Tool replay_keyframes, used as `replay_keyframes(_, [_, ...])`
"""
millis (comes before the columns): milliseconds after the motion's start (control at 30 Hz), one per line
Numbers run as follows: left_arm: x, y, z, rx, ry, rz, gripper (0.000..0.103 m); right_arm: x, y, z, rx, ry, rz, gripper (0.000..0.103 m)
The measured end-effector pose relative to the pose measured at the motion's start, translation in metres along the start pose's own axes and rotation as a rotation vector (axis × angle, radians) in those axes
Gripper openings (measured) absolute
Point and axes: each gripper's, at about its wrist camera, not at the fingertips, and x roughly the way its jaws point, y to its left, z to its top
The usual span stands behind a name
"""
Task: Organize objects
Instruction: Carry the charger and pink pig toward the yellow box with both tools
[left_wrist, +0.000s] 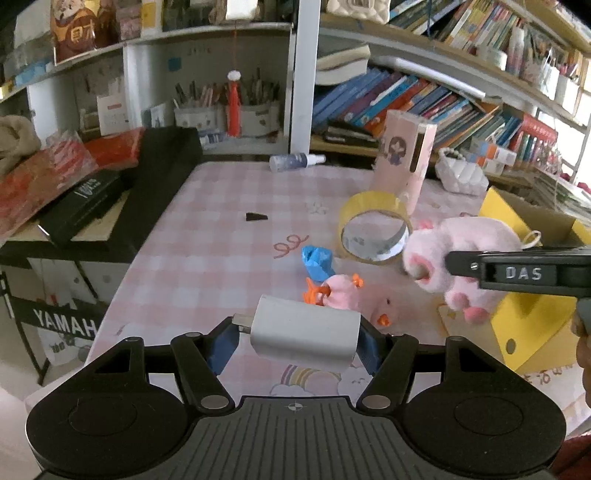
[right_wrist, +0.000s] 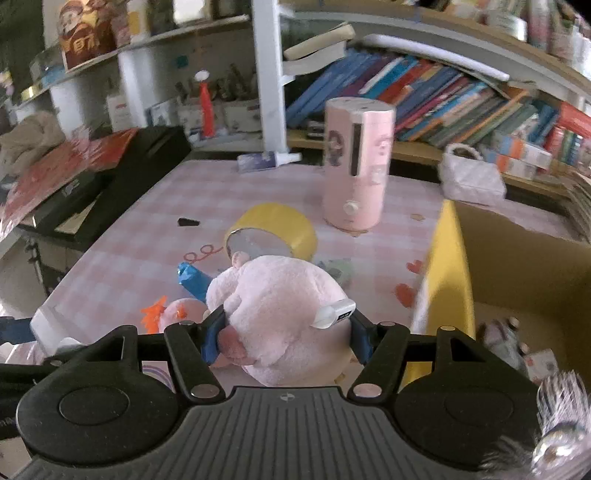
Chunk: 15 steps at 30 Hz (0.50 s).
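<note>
Fluffy pink plush toy (right_wrist: 280, 314), glossy yellow tape roll (left_wrist: 373, 229)

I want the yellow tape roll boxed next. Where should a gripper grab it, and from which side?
Grip the yellow tape roll by its wall at the top: it stands on edge, hole facing the camera. Come from above, one finger through the hole, one outside.

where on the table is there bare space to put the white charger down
Bare cloth runs along the left half of the table, between the black case and the tape roll, with only a small black scrap there. It is crowded on the right: blue wrapper, small pink toy, pink cylinder, yellow box.
</note>
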Motion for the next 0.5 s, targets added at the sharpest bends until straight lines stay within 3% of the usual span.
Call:
replay_keyframes(200, [-0.021,0.004,-0.009,0.002,-0.025,-0.021,0.066,-0.036,-0.003,-0.013,0.018,-0.068,-0.043,0.063])
replay_keyframes(500, [-0.053,0.005,-0.030,0.034,-0.046,-0.059,0.066,-0.067,0.012,-0.047,0.030,-0.026,-0.055,0.063])
